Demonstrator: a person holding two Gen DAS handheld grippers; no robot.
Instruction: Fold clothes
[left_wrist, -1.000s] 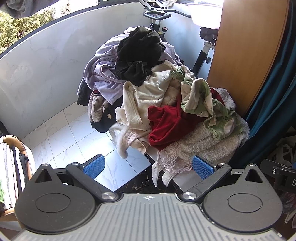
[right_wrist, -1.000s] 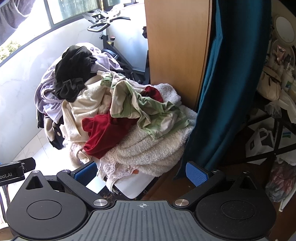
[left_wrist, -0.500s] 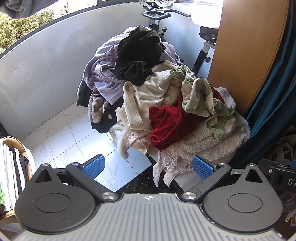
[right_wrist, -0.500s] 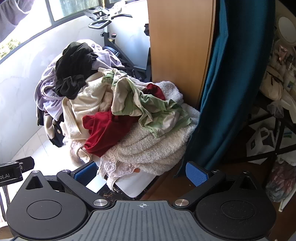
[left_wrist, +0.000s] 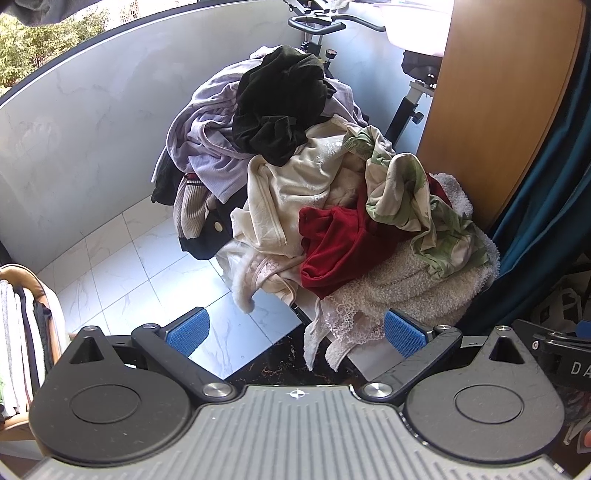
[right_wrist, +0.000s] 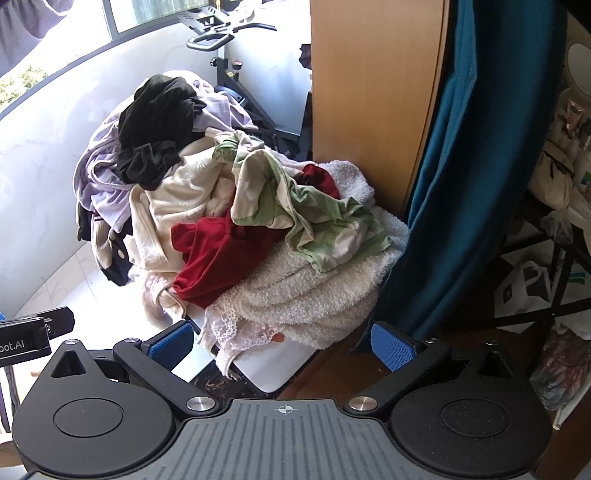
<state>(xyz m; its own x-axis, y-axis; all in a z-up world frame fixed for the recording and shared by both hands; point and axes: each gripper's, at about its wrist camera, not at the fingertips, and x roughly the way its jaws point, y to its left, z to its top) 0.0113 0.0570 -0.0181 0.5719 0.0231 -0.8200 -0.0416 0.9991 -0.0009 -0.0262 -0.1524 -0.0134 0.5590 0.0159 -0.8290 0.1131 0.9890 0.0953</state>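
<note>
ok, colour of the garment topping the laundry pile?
Black garment, crumpled at the pile's peak; clearest in the left wrist view.

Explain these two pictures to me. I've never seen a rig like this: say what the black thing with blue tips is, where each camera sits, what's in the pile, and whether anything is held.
No robot here: a person holds a two-finger gripper in each hand, and each carries a fisheye camera looking forward along its fingers. One picture is from the left gripper, the other from the right gripper. The black shapes at the bottom are each tool's own body; the blue pads are its fingertips.

Both look at one pile of unfolded clothes: a black garment on top, lilac, cream, a red garment, a green-patterned one and a fluffy towel.

Both grippers are open, short of the pile, holding nothing.
</note>
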